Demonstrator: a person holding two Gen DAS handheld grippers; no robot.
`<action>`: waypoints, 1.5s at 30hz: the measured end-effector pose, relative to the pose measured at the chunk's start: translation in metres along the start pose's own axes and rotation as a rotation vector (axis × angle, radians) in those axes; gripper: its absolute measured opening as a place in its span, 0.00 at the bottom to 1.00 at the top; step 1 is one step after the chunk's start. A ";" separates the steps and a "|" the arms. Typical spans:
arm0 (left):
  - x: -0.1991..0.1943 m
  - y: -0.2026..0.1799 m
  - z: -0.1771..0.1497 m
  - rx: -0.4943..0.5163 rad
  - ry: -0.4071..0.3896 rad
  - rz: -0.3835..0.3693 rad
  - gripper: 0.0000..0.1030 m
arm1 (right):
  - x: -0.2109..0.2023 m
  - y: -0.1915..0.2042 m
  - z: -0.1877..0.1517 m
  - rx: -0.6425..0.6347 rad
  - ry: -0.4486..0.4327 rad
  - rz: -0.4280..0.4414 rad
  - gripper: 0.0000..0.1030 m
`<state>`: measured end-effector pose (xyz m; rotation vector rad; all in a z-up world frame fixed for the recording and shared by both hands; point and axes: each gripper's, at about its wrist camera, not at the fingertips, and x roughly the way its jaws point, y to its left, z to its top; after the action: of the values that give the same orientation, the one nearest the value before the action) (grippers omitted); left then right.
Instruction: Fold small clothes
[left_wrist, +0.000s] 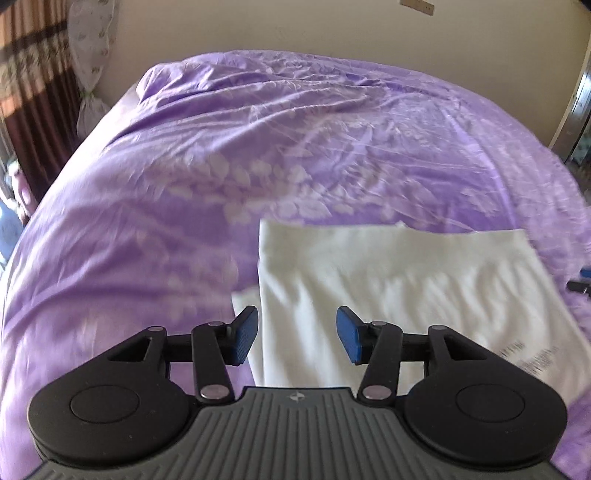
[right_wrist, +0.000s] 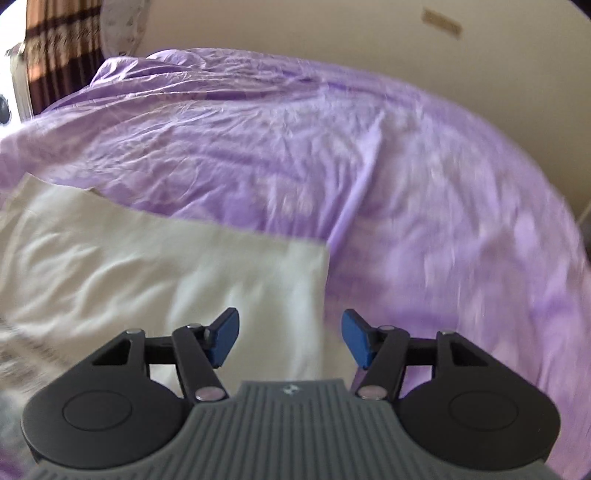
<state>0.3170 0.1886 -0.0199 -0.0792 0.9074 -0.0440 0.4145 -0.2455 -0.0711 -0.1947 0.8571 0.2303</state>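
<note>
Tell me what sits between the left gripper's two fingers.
In the left wrist view, the open left gripper frames only the white garment and its left edge on the purple bedspread; nothing is held.

You were working in a bedroom of a home. A bed (left_wrist: 258, 155) filled most of both views, covered by a rumpled purple sheet (right_wrist: 295, 140) printed with pale leaves. Behind it stood a plain cream wall (left_wrist: 295, 29), and at the far left hung a brown patterned curtain (left_wrist: 33, 74) lit by sun, beside a tied-back pale floral drape (left_wrist: 90, 48).
</note>
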 end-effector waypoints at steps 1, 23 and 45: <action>-0.008 0.002 -0.007 -0.018 0.007 -0.018 0.56 | -0.009 -0.002 -0.009 0.026 0.015 0.015 0.56; -0.021 0.076 -0.155 -0.725 0.011 -0.232 0.23 | -0.070 -0.081 -0.198 0.949 0.052 0.330 0.37; -0.015 0.038 -0.158 -0.385 0.023 0.054 0.08 | -0.070 -0.060 -0.210 0.774 0.073 0.113 0.00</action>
<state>0.1837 0.2196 -0.1086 -0.4124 0.9314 0.1807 0.2348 -0.3664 -0.1475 0.5723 0.9736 -0.0150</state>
